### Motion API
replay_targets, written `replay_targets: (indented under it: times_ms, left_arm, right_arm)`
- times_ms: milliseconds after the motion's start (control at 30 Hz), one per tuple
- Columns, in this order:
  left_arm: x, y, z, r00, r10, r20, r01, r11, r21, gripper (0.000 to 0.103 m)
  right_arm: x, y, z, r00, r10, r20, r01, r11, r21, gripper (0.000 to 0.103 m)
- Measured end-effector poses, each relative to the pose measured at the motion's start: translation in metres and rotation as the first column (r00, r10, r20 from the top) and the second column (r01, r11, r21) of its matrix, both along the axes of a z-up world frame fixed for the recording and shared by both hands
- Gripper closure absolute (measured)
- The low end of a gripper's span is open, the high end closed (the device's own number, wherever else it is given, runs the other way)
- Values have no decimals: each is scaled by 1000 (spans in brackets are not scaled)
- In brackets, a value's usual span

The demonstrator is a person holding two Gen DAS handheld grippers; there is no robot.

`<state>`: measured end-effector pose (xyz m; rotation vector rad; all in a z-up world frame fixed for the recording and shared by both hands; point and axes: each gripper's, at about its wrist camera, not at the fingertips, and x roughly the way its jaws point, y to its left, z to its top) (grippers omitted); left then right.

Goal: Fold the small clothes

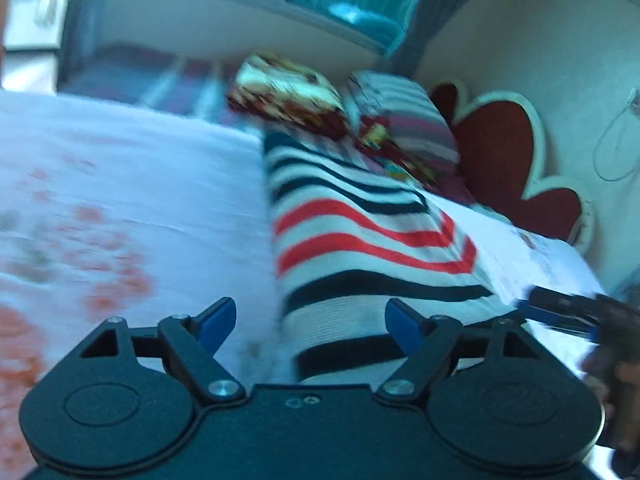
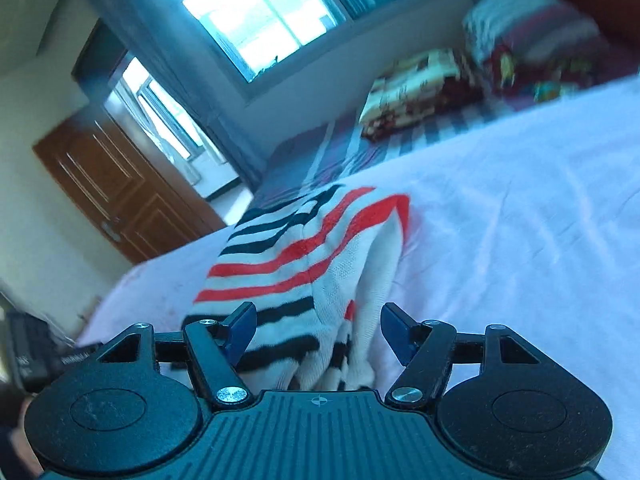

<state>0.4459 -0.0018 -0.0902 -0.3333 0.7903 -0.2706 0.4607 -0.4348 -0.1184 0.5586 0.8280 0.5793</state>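
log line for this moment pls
left gripper open | right gripper open | striped sweater on bed sheet, ungripped

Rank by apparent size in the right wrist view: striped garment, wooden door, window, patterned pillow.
1. Striped garment, though it sits nearest the camera, which inflates it.
2. Window and wooden door look alike; unranked.
3. Patterned pillow, smallest, blurred.
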Motion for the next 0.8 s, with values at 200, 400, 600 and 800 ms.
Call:
replay_targets:
  times_ms: [200, 400, 600, 800]
  left_arm:
    - [32, 1, -22, 995, -5, -101, -3, 997, -74, 15]
    - [51, 2, -33, 992, -52, -118, 38, 992, -121, 16]
    - [62, -5, -35, 988, -95, -120, 78, 986, -144, 32]
    - [64, -16, -35, 991, -95, -97, 85, 991, -107, 40]
  right_arm:
    - [29, -22, -29, 991, 37, -132, -21, 992, 126, 35]
    - [37, -26, -36, 993, 79, -85, -64, 984, 167, 35]
    - [32, -13, -37, 993, 115, -29, -111, 988, 108, 35]
    - [28, 7, -31, 992, 125, 17, -125, 992, -22, 47]
